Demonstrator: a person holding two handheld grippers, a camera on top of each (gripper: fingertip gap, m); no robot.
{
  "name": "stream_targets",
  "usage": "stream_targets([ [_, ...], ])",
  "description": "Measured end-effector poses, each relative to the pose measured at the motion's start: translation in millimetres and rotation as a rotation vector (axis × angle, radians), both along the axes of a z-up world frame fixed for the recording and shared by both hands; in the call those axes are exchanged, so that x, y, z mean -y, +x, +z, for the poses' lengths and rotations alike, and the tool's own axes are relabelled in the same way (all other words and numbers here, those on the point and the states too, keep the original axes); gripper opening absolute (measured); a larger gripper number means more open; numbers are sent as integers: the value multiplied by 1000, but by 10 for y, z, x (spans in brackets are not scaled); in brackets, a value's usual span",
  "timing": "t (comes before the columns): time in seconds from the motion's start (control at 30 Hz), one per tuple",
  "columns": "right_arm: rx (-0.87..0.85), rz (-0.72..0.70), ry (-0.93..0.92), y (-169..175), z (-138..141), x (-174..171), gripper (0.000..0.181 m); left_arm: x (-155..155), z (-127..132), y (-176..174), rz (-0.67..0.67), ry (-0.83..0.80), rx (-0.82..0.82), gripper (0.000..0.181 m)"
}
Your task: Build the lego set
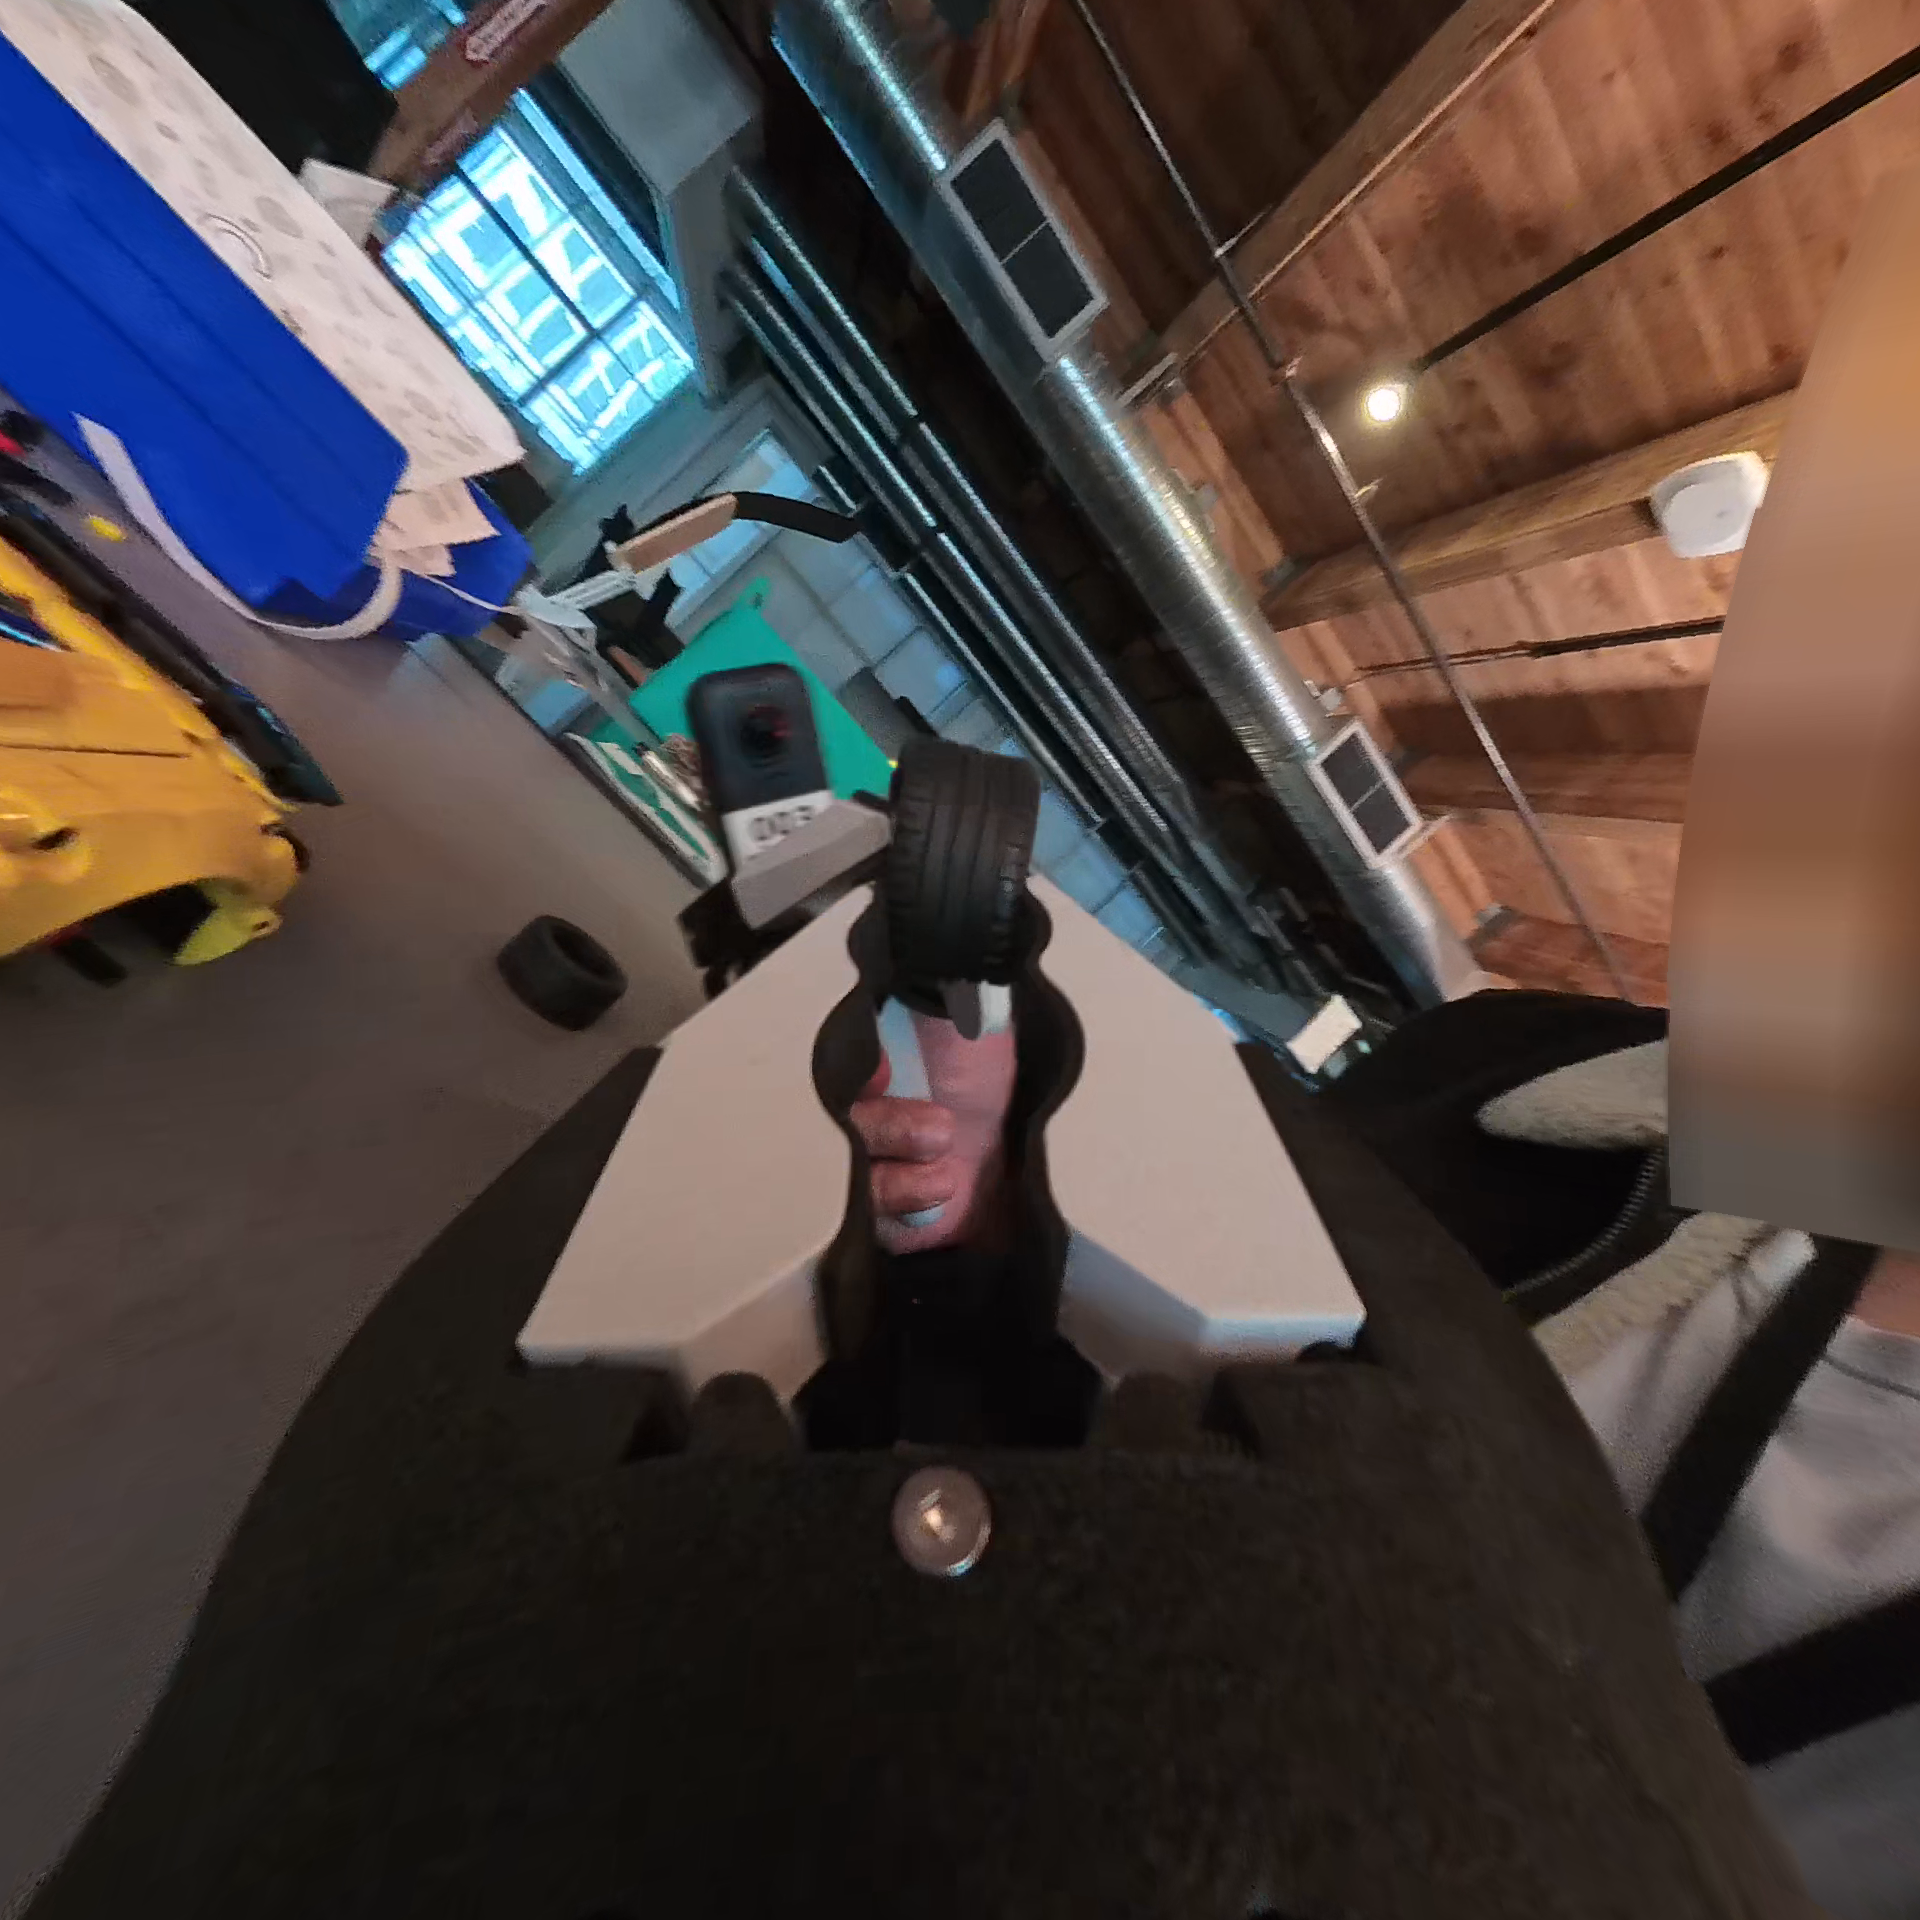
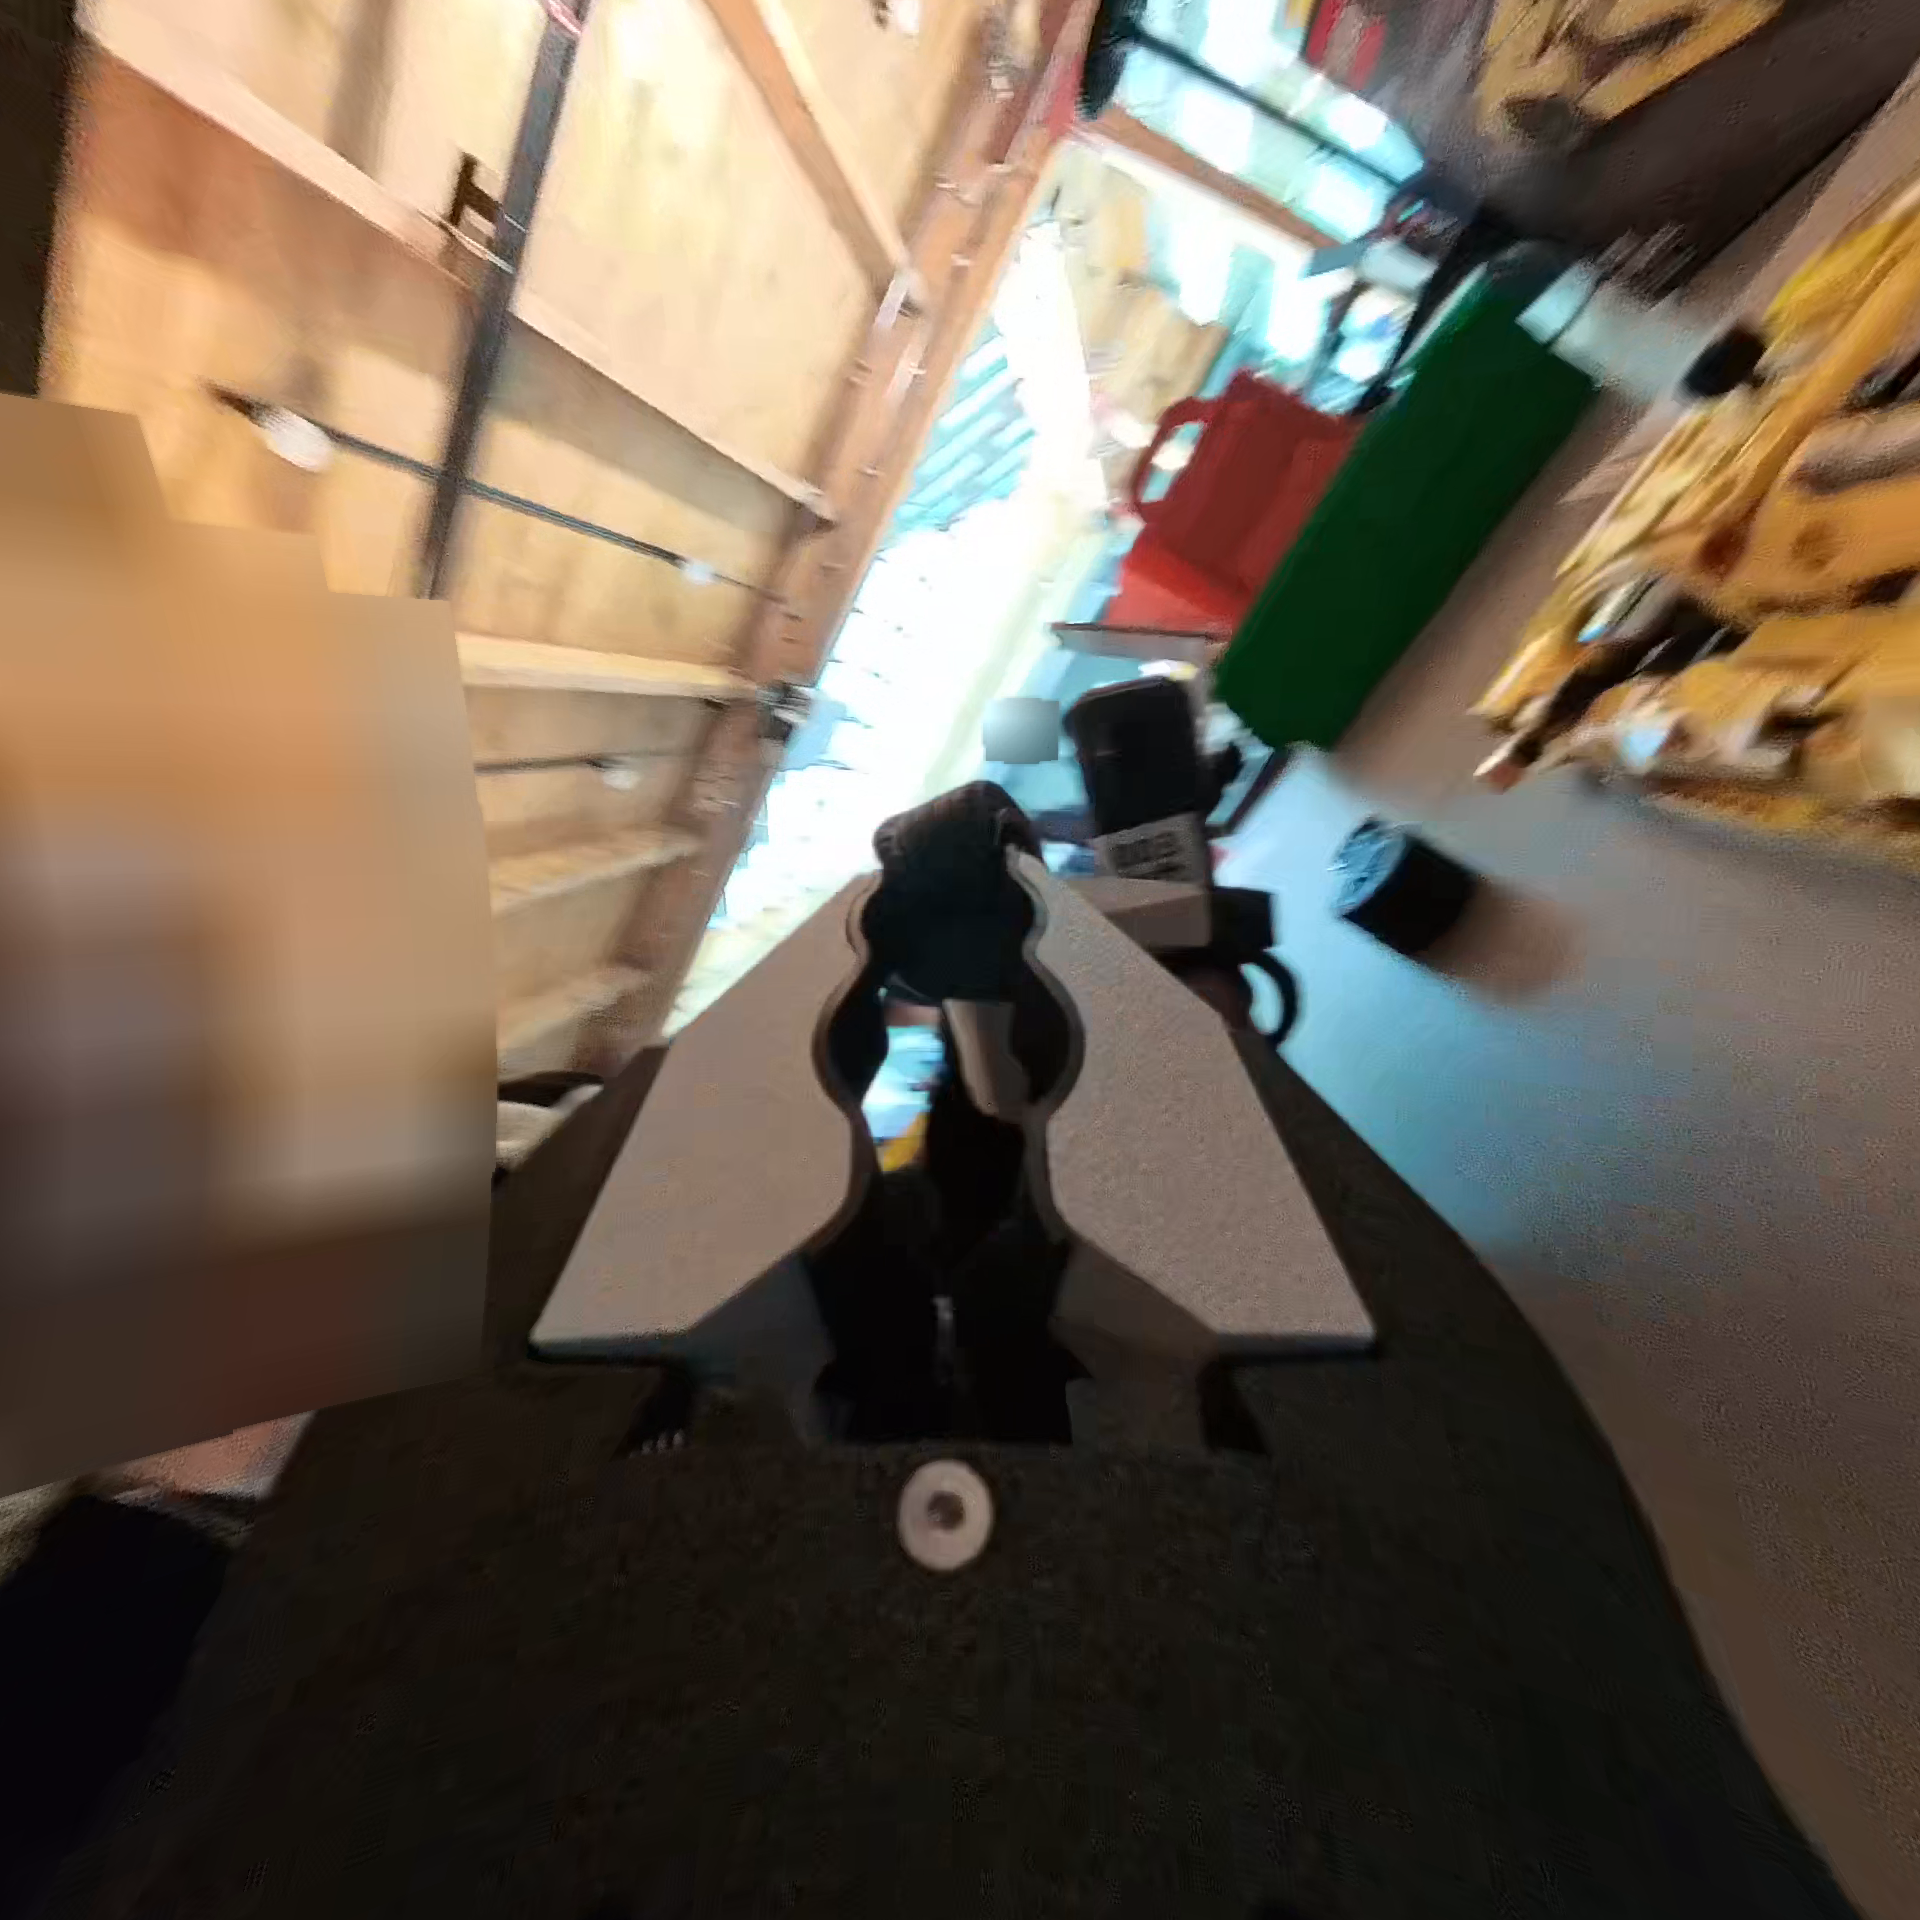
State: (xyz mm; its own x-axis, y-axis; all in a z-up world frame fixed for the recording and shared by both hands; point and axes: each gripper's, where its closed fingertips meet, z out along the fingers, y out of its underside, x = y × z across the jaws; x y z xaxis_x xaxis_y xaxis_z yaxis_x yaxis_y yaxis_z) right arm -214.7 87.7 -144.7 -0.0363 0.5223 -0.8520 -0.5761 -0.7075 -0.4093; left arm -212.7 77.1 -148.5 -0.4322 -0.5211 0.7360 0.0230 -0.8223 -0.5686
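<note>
My left gripper [image 1: 961, 920] is shut on a black rubber tyre [image 1: 961, 862], held upright at the fingertips and lifted off the table. A small grey part [image 1: 982, 1008] shows just under it between the fingers. The right gripper [image 1: 774, 831] faces mine from just behind the tyre. In the blurred right wrist view, my right gripper [image 2: 951, 904] is shut on a black tyre-like piece [image 2: 945, 862], with a grey part [image 2: 982, 1049] below it. I cannot tell if it is the same tyre. The yellow lego car [image 1: 114, 821] sits at the left, and at the right in the right wrist view [image 2: 1766, 561].
A second black tyre [image 1: 561, 971] lies on the grey table [image 1: 260, 1143]; it also shows in the right wrist view [image 2: 1403, 899]. A blue bin [image 1: 187, 416] with paper sheets stands behind the car. A green box [image 2: 1403, 520] and a red one [image 2: 1226, 499] stand farther off. Left and right tips are no more than a few centimetres apart.
</note>
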Motion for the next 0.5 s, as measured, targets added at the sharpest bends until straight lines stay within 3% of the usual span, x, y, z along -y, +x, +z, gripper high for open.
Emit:
stream_targets([
  [0.13, -216, 119, -47, -12, 103, 53, 16, 59, 86, -37, -70, -39, 66, 22],
  [0.2, -227, 106, -61, -4, 83, 34, 15, 60, 74, -28, -49, -21, 55, 22],
  [0.27, -40, 12, 3, 7, 45, 5, 15, 29, 31, -13, -21, -12, 20, 23],
  [0.4, 574, -212, 181, 96, -129, -86, 19, -66, -135, 56, 135, 163, -134, 22],
  [0.5, 814, -278, 303, 148, -161, -85, 18, -56, -194, 83, 141, 202, -179, 22],
])
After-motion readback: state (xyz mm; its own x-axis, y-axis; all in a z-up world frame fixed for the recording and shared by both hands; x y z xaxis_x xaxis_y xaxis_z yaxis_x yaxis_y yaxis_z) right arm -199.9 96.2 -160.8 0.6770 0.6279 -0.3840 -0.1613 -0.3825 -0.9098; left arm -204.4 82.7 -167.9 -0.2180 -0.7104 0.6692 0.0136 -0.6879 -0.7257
